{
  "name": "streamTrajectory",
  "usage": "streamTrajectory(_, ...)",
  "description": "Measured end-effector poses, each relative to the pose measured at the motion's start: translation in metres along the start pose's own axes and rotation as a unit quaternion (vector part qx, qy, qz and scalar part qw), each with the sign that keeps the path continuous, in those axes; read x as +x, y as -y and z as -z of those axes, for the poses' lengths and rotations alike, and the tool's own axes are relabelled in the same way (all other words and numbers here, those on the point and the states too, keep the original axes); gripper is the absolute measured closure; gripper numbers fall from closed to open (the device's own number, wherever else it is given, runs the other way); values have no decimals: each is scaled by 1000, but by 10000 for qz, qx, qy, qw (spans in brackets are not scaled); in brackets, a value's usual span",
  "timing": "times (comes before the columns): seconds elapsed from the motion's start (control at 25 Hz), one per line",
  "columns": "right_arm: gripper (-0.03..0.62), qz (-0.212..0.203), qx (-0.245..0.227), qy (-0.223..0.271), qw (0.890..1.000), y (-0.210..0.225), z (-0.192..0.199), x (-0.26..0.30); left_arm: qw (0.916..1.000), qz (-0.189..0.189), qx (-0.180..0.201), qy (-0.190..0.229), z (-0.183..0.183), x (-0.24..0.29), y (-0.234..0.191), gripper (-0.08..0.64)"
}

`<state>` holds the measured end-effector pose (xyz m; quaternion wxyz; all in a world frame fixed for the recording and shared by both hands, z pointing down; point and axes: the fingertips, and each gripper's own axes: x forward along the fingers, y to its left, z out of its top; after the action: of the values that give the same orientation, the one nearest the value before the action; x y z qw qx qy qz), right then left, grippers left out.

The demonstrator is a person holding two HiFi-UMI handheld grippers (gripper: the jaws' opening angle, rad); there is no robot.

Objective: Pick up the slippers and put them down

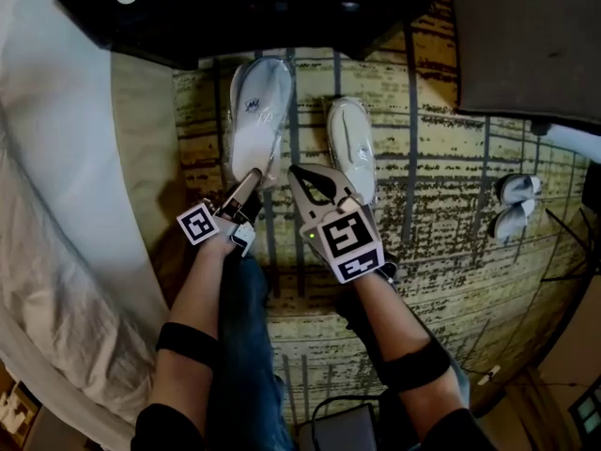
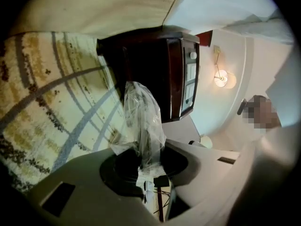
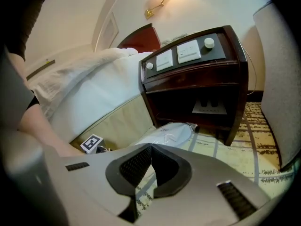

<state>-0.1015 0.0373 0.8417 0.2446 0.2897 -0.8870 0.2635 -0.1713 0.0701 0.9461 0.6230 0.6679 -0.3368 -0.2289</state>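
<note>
Two white slippers in clear plastic wrap are over the patterned carpet (image 1: 441, 186). The left slipper (image 1: 259, 109) stretches toward the nightstand. My left gripper (image 1: 252, 182) is shut on the near end of its wrap. In the left gripper view the wrapped slipper (image 2: 142, 121) stands edge-on straight out of the jaws of the left gripper (image 2: 146, 158). The right slipper (image 1: 352, 147) lies flat beside it. My right gripper (image 1: 295, 171) is shut and holds nothing, its tips between the two slippers. Past the right gripper (image 3: 151, 148) I see the left slipper (image 3: 170, 133).
A dark wood nightstand (image 1: 254, 7) (image 3: 197, 79) stands just beyond the slippers. A bed with white covers (image 1: 56, 205) runs along the left. Another pair of slippers (image 1: 516, 205) lies at the right. A dark seat (image 1: 526, 36) fills the top right corner.
</note>
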Motion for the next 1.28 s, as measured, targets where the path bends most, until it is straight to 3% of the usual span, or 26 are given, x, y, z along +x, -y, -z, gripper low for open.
streamTrajectory(0.24,592,99,114,-119,9998,5,31,8,9970,-175,-86,-748,36,10,-34,459)
streamTrajectory(0.6,592,166,155,-235,9995,11,51,13,9942,-474,-398,-877,45,7,-69,456)
streamTrajectory(0.72,592,189,169,-266,9993,12,54,12,9883,-1044,-269,-1082,49,2,-87,417)
streamTrajectory(0.84,592,204,168,-316,9992,11,55,7,9705,-2032,-95,-1298,54,-13,-112,220)
streamTrajectory(0.96,592,225,159,-324,9991,11,49,0,9514,-2766,-48,-1355,56,-28,-125,85)
streamTrajectory(1.16,592,256,125,-284,9992,8,28,-18,9059,-4003,-304,-1345,62,-64,-137,-3)
streamTrajectory(1.28,592,300,117,-224,9992,9,13,-29,8876,-4411,-146,-1317,54,-76,-130,-3)
